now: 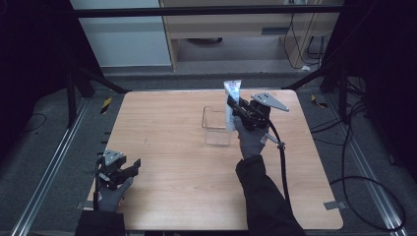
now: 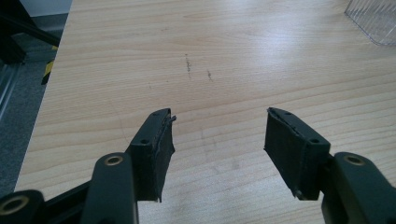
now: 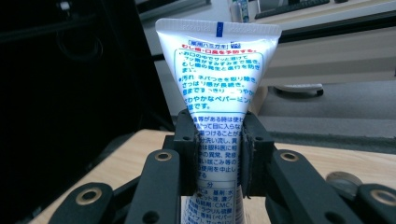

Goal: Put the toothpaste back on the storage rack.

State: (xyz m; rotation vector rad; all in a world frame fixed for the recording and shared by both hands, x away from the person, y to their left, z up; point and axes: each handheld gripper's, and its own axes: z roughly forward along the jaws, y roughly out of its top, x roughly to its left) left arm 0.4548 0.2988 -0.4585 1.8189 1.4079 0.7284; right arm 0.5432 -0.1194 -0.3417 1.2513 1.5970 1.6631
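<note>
From the high view, a wooden desk (image 1: 187, 162) stood on a grey carpeted floor with dark frame bars around it. The right gripper (image 1: 239, 112), held in a gloved hand (image 1: 251, 140) with a dark sleeve behind it, was raised over the far right part of the desk and clenched on a white toothpaste tube (image 1: 231, 101). The tube stood roughly upright, its flat crimped end uppermost, right at the far right corner of a clear plastic container (image 1: 216, 126); whether it touched the container could not be told. A black cable (image 1: 282, 167) trailed from that gripper back toward the person. The left gripper (image 1: 132, 167) sat low at the near left corner of the desk, well apart from the container, its fingers spread and holding nothing.

In the left gripper view, the two black fingers (image 2: 156, 151) were parted wide over bare wood, with a few faint dark marks (image 2: 189, 63) on the desk ahead of them. A ribbed corner of the clear container (image 2: 376, 21) showed at the top right.

In the right gripper view, the fingers (image 3: 187, 154) pinched the toothpaste tube (image 3: 218, 74) around its middle, one on each side. The tube rose straight between them, widening to its crimped end at the top, and bore blue and red Japanese print on white. The desk edge (image 3: 130, 144) lay below.
</note>
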